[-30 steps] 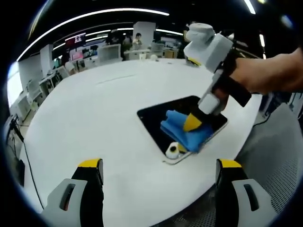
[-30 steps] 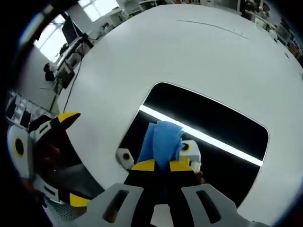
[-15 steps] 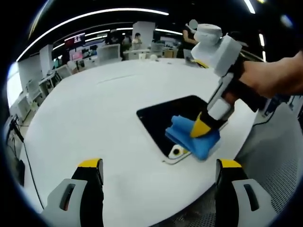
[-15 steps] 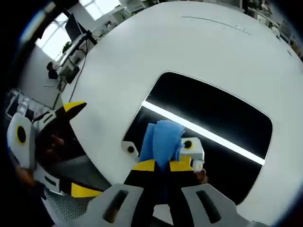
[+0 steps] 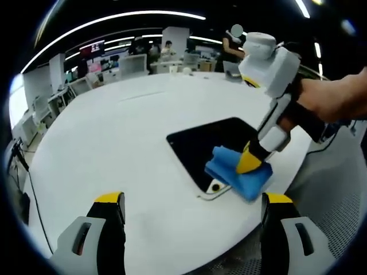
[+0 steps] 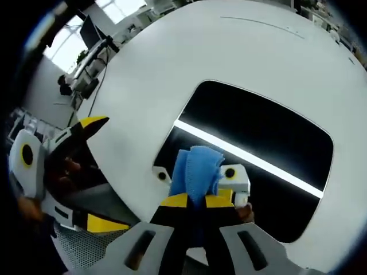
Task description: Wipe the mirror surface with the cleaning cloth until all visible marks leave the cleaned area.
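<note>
The right gripper (image 6: 196,201) has its yellow-tipped jaws clamped on a folded blue cleaning cloth (image 6: 197,170), pressed onto the near corner of the dark rectangular mirror (image 6: 269,134), which lies flat on the round white bench (image 6: 189,51). In the left gripper view the same cloth (image 5: 239,171) overhangs the mirror's (image 5: 209,140) edge nearest the bench rim. The left gripper (image 5: 192,206) hovers short of the mirror, jaws wide apart and empty. A ceiling light strip reflects across the glass. Beyond the bench (image 5: 103,143) stand office desks and monitors (image 5: 92,51).
</note>
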`<state>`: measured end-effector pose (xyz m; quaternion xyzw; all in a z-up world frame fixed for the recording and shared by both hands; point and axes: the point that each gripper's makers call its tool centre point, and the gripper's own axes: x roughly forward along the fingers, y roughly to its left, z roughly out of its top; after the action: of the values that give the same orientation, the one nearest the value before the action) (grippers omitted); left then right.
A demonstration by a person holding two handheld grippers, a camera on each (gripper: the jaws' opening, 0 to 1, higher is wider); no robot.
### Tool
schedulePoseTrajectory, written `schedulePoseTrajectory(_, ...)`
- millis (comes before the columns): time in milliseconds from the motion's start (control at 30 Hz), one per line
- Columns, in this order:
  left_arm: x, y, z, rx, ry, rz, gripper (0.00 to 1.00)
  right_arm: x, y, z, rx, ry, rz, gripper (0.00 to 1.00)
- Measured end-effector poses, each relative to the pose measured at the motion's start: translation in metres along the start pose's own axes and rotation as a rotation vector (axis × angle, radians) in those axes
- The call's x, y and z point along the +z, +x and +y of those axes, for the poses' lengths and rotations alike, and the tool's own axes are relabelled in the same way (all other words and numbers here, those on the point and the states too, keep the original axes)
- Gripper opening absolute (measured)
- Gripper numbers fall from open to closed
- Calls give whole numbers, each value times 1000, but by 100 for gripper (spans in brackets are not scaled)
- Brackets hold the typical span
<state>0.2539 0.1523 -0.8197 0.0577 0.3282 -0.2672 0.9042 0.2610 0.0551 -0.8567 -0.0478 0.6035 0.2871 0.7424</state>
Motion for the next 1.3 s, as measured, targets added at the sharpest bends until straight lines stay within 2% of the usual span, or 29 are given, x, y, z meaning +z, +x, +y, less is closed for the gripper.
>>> schedulePoseTrajectory(767, -1, 0, -2, -10, 2, 2, 99, -2, 0, -1, 24, 22, -4, 2)
schedulePoseTrajectory(1300, 0, 0, 0, 0, -1, 2, 99, -6, -5, -11, 19, 11, 2, 2)
